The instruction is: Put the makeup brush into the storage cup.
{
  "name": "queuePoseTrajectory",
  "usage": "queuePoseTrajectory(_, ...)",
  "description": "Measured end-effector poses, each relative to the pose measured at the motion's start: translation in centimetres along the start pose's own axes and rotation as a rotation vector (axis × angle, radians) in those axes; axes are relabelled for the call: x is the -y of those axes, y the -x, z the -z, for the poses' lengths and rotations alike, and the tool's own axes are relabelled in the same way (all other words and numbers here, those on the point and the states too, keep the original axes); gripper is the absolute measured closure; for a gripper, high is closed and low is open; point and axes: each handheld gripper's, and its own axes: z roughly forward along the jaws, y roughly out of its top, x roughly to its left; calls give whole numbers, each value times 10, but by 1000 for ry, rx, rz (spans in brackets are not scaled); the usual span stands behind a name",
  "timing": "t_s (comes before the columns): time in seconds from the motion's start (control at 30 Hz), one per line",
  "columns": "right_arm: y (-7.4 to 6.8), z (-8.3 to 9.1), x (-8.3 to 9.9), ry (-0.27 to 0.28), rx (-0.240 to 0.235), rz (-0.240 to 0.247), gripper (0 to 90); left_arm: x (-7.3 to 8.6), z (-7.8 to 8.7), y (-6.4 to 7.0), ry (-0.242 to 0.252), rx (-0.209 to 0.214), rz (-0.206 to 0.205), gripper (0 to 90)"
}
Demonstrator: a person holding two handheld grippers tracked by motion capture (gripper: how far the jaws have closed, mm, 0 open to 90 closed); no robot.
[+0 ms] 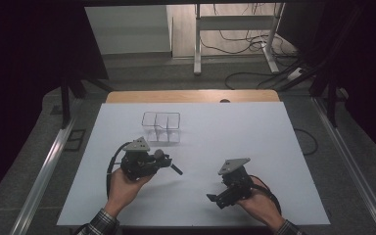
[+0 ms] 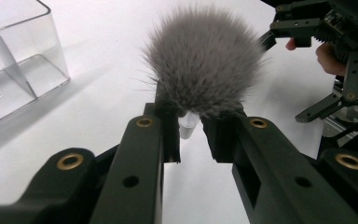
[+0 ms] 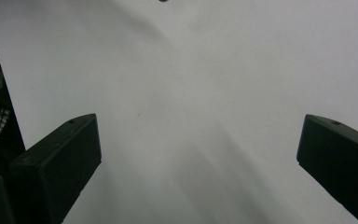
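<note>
My left gripper (image 1: pixel 170 165) is held in a hand left of the table's middle and points right. In the left gripper view the left gripper (image 2: pixel 191 135) is shut on the short white stem (image 2: pixel 188 125) of a fluffy grey brush (image 2: pixel 203 60), whose tuft stands up beyond the fingertips. From above, the grey brush (image 1: pixel 159 153) shows as a small tuft on the gripper's far side. My right gripper (image 1: pixel 216 200) is near the front right, pointing left, open. The right gripper (image 3: pixel 198 154) has its jaws wide apart over bare white surface, with nothing between them.
A clear plastic box (image 1: pixel 161 126) with dividers stands just beyond the left gripper; the same box (image 2: pixel 14 70) sits at the left of the left gripper view. The white table cover (image 1: pixel 254 142) ends at a wooden edge (image 1: pixel 191 96). Cables lie on the floor beyond.
</note>
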Motion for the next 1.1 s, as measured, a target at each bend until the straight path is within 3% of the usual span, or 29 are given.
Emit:
queuePoseTrajectory(0.7, 3, 17, 21, 0, -1, -58, 0, -1, 9, -7, 21, -40, 0, 767)
queuePoseTrajectory(1.1, 11, 30, 32, 11, 33, -72, 0, -6, 9, -10, 32, -48, 2, 767)
